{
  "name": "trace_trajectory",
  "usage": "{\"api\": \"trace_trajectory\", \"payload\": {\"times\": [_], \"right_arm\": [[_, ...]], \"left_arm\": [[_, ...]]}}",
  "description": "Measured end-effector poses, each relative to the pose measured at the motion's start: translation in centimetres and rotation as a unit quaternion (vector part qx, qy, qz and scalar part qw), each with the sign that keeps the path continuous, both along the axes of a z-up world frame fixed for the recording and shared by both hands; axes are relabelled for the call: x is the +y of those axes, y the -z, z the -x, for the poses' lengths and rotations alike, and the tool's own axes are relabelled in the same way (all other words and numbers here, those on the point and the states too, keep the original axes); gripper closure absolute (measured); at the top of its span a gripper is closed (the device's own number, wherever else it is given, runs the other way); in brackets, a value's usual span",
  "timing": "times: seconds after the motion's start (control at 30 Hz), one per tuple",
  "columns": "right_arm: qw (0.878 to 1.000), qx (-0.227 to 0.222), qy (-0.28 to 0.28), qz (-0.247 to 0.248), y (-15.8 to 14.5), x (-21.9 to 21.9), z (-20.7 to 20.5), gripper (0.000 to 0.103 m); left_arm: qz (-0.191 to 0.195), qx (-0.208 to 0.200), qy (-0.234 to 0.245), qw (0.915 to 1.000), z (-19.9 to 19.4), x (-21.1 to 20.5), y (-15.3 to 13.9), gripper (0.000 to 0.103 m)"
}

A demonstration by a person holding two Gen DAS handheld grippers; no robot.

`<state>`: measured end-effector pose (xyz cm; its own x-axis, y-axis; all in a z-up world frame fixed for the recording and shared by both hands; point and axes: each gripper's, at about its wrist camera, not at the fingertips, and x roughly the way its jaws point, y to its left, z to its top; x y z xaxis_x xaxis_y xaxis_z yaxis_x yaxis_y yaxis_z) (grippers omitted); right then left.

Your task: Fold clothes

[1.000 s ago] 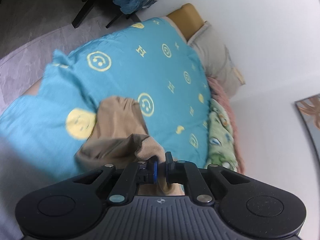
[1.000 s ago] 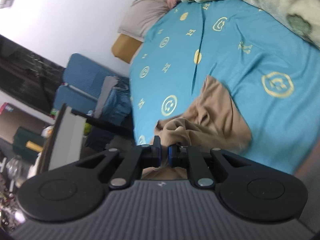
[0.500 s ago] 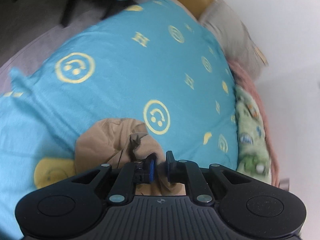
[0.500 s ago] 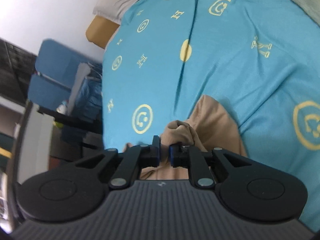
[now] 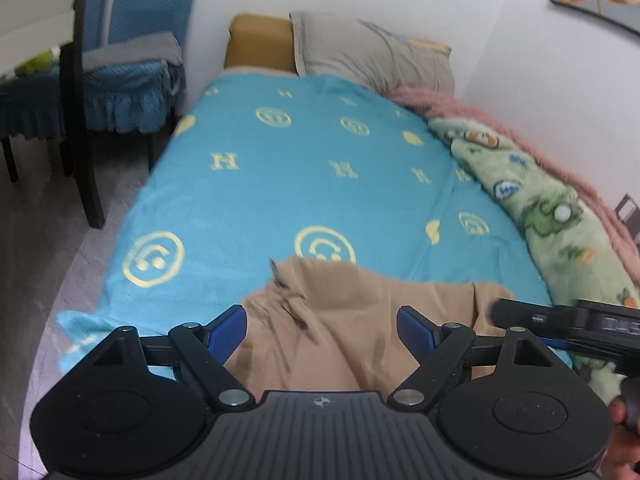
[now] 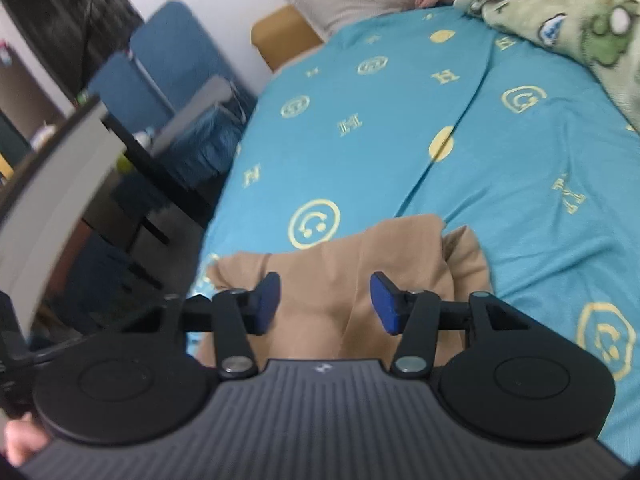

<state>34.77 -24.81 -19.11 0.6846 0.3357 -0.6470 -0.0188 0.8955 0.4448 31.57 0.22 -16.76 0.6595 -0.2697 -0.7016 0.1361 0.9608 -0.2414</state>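
Observation:
A tan garment (image 5: 344,320) lies loosely spread at the near end of the bed, on the turquoise bedspread (image 5: 280,168). It also shows in the right wrist view (image 6: 352,264). My left gripper (image 5: 322,330) is open and empty, its blue pads wide apart just above the garment's near part. My right gripper (image 6: 325,304) is open and empty over the same garment. The right gripper's body shows at the right edge of the left wrist view (image 5: 568,328).
A green cartoon blanket (image 5: 532,208) and a pink one (image 5: 480,112) lie along the wall side. A grey pillow (image 5: 372,56) sits at the head. Blue-covered chairs (image 5: 120,80) and a dark table (image 6: 60,152) stand left of the bed, on grey floor (image 5: 44,248).
Both grippers were shut on bunched parts of the tan garment; now both are open and the garment lies spread on the bed. Both views have swung level toward the head of the bed.

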Motion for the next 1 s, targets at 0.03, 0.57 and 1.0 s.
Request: {"api": "trace_trajectory", "payload": {"times": [0.03,0.57,1.0], "right_arm": [[1.000,0.001,-0.001,0.013,0.7,0.2,-0.7,0.051],[0.998,0.003,-0.011,0.056,4.1,1.5,-1.4,0.052],[0.998,0.023,-0.016,0.056,1.4,0.9,4.0,0.051]], "left_arm": [[-0.001,0.004,0.003,1.0000,-0.5,-0.5,0.6,0.020],[-0.045,-0.007,0.003,0.9990,-0.9,-0.1,4.4,0.020],[-0.107,-0.018,0.036,0.9935,2.8,-2.3,3.7,0.020]]}}
